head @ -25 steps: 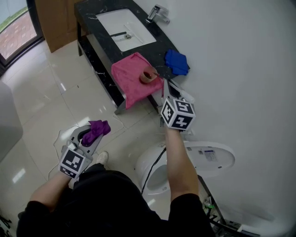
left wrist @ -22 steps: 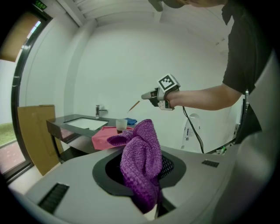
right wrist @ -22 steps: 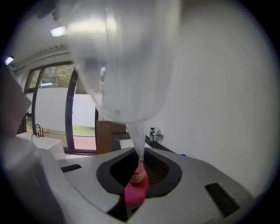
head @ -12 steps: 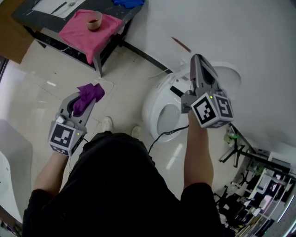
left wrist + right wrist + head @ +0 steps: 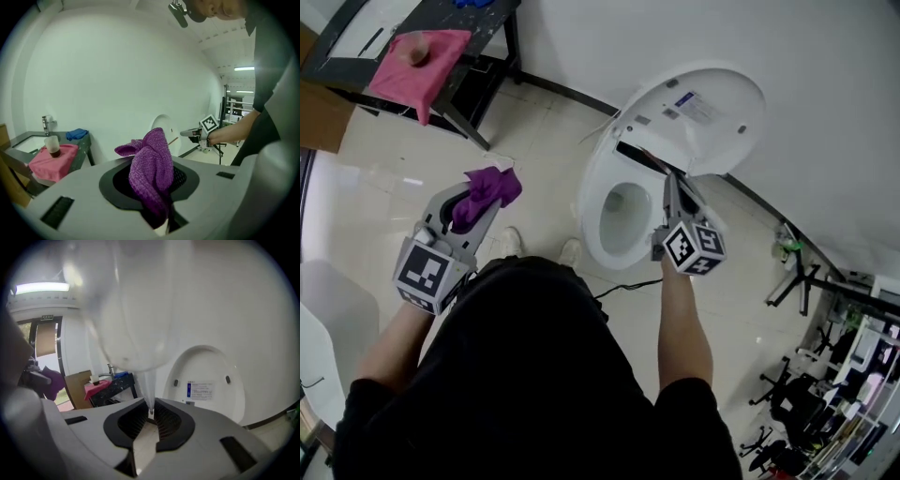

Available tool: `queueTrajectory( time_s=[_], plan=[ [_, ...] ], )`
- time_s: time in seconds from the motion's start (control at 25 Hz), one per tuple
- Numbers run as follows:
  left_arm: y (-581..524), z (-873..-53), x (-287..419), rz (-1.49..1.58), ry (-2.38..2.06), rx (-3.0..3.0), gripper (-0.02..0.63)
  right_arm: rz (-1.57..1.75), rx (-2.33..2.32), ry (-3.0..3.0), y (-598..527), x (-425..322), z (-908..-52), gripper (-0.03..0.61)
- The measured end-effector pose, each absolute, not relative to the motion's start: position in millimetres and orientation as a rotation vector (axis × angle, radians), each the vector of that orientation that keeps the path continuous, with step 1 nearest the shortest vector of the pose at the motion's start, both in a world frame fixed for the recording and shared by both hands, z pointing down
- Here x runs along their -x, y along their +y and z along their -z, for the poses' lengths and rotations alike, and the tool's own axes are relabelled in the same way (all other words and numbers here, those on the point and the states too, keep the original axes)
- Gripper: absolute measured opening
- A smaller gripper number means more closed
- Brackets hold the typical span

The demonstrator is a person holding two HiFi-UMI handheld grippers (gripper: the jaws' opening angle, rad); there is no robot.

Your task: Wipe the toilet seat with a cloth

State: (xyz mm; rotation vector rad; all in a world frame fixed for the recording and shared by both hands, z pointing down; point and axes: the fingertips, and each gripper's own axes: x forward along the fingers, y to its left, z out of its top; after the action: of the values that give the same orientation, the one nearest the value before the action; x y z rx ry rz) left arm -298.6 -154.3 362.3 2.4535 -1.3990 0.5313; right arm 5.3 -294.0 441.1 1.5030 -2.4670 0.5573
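Observation:
The white toilet stands against the wall with its lid (image 5: 698, 98) raised and its seat ring (image 5: 592, 202) round the open bowl. My left gripper (image 5: 490, 199) is left of the bowl, shut on a bunched purple cloth (image 5: 487, 187) that sticks up from its jaws (image 5: 151, 171). My right gripper (image 5: 668, 178) hovers over the bowl's right rim near the hinge. Its jaws are nearly closed on the narrow end of a thin, pale, blurred stick (image 5: 149, 394). I cannot tell what that stick is. The raised lid (image 5: 206, 380) fills the right gripper view.
A black vanity table (image 5: 492, 28) stands at the upper left with a pink cloth (image 5: 417, 58) and a cup (image 5: 52, 145) on it, plus a blue cloth (image 5: 76, 134) and a tap (image 5: 46, 124). A cable (image 5: 623, 289) crosses the floor. Stands and racks (image 5: 797, 272) crowd the right.
The view has swung from the vanity to the toilet. My right gripper has come down from the wall to over the bowl's rim. My left gripper still holds the purple cloth at the left.

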Motion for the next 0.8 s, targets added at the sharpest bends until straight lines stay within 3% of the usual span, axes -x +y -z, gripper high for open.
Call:
queueTrajectory(
  time_s=[0.36, 0.8],
  plan=[
    [-127.6, -357.7, 254.0, -0.609, -1.524, -2.341, 0.100, -0.673, -1.336, -2.363, -304.4, -37.3, -565.9, 0.035],
    [-102.1, -356.7, 265.3, -0.627, -1.648, -2.245, 0.100, -0.687, -1.265, -2.327, -309.5, -32.4, -599.1, 0.035]
  ],
)
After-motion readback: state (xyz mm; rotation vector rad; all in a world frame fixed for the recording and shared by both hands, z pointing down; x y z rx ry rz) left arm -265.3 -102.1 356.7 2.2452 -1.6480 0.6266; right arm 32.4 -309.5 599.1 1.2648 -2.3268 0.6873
